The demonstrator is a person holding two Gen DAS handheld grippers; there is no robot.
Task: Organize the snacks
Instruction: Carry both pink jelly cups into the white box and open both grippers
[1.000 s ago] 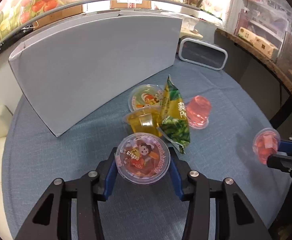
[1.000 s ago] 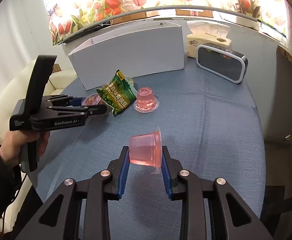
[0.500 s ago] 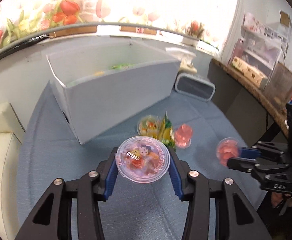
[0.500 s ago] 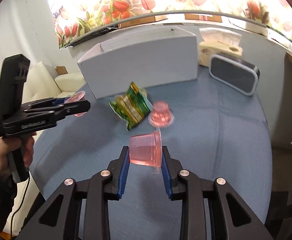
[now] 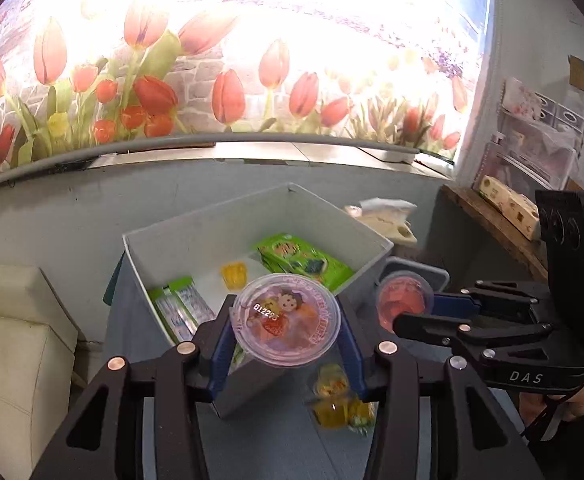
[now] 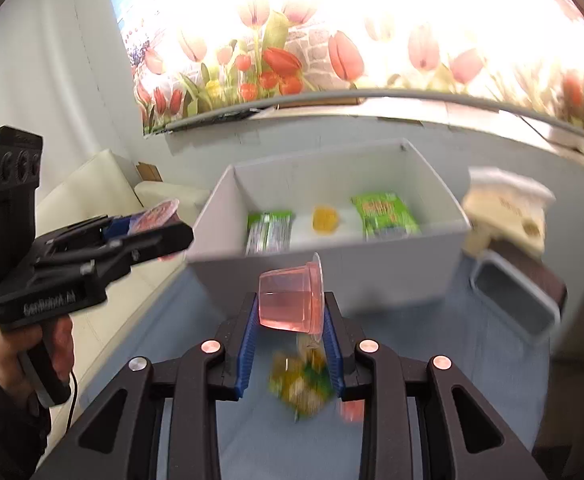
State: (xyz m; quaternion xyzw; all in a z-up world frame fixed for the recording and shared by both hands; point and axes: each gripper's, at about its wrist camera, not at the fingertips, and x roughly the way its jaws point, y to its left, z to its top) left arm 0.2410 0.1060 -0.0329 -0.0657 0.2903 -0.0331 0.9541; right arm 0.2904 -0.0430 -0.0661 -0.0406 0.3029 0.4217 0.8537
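Claws both loaded, both held up in front of the white box [image 5: 180, 240].

Left claw [image 5: 286, 330] — clamped on a jelly cup [image 5: 285, 319] with a cartoon foil lid, lid facing the camera, blue pads [image 5: 222, 340] pressing its sides. In the left view the cup overlaps the box's near wall at 6 o'clock of the box opening.

Right claw [image 6: 290, 322] — clamped on a pink cup [image 6: 292, 296] lying on its side, rim toward 3 o'clock. In the right view it sits in front of the box's near wall. The same claw shows at 3 o'clock in the left view, the pink cup's lid facing the lens.

Box is open-topped and rests on the blue surface [image 6: 411, 344]. Inside: a yellow jelly [image 6: 325, 218] at centre, a green packet [image 6: 383, 214] at its 3 o'clock, green-and-white sachets [image 6: 270, 230] at its 9 o'clock. All three lie on the box floor, apart from one another.

On the surface below the claws — blurred: loose yellow cups with a green bag [image 6: 303, 384], and another pink cup [image 6: 351, 410] just beside them at 4 o'clock. Cannot tell their exact count.

Grey-rimmed speaker [image 6: 515, 300] at 3 o'clock of the box, near its corner; tissue pack [image 6: 507, 208] behind it.

Hand [image 6: 24, 348] at 8 o'clock in the right view grips the left tool's handle. Tulip mural [image 5: 172, 92] across the back wall; cream sofa [image 5: 12, 328] at 9 o'clock.
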